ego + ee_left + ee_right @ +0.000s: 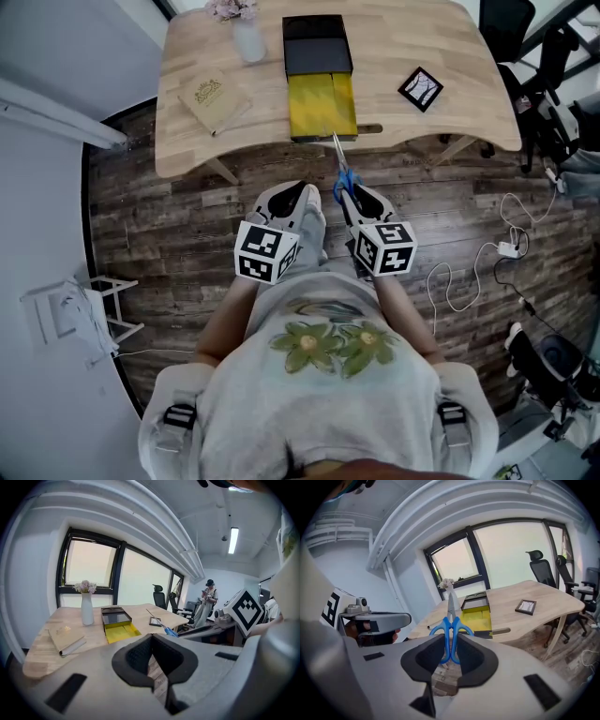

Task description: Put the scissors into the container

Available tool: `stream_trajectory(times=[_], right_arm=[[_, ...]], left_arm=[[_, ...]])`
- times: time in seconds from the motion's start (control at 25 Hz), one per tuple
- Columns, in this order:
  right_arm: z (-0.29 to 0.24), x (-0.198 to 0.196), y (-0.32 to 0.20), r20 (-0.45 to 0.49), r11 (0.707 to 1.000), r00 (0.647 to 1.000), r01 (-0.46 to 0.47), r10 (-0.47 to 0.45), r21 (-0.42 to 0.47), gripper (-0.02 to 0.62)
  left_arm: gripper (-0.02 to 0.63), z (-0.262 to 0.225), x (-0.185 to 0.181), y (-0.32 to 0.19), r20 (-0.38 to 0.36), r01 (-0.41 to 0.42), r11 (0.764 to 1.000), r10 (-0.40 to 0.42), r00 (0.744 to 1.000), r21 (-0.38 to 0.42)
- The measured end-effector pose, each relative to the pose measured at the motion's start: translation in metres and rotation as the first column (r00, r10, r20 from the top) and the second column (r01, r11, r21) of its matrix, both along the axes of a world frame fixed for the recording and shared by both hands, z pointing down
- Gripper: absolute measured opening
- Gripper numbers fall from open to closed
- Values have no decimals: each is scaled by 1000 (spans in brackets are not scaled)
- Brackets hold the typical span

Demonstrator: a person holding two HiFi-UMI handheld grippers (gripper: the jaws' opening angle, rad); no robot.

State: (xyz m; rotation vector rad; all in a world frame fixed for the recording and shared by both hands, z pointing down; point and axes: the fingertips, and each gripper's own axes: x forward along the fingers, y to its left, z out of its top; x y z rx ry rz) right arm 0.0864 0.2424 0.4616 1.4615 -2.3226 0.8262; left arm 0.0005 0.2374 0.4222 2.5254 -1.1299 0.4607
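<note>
Clamping the right gripper (356, 194) on the scissors (342, 174) by the blue handle loops, with both jaws pressing in from the sides. Holding them blades forward, so that the steel tips are reaching out well past the gripper's front and pointing ahead.

Keeping the left gripper (296, 195) just to the left of the right one, jaws drawn together on nothing, with only floorboards showing behind them. Taking no part in the hold, by the look of it.

Facing the container (323, 105) straight ahead of the right gripper, on the table (441, 56): a long box with a yellow near part and a black far part, lying open-topped with nothing seen inside the yellow part. Hanging over the floor (187, 234), short of the table's near edge, with the blade tips coming close to the container's near end in the head view; not being able to tell their height above it.

Judging the pick-up as done and the carry as under way. Needing yet to bring the scissors forward over the yellow part, lower them in, part the jaws and draw back. Counting the task as roughly half finished, with none of the placing begun.
</note>
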Motion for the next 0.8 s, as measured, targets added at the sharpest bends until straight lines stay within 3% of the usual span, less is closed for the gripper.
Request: stream_trajectory(times=[0.8], right_arm=[[0, 3, -125, -26, 1000, 999, 24, -24, -14, 80]], left_arm=[[8, 15, 12, -118, -37, -12, 999, 10, 999, -53]])
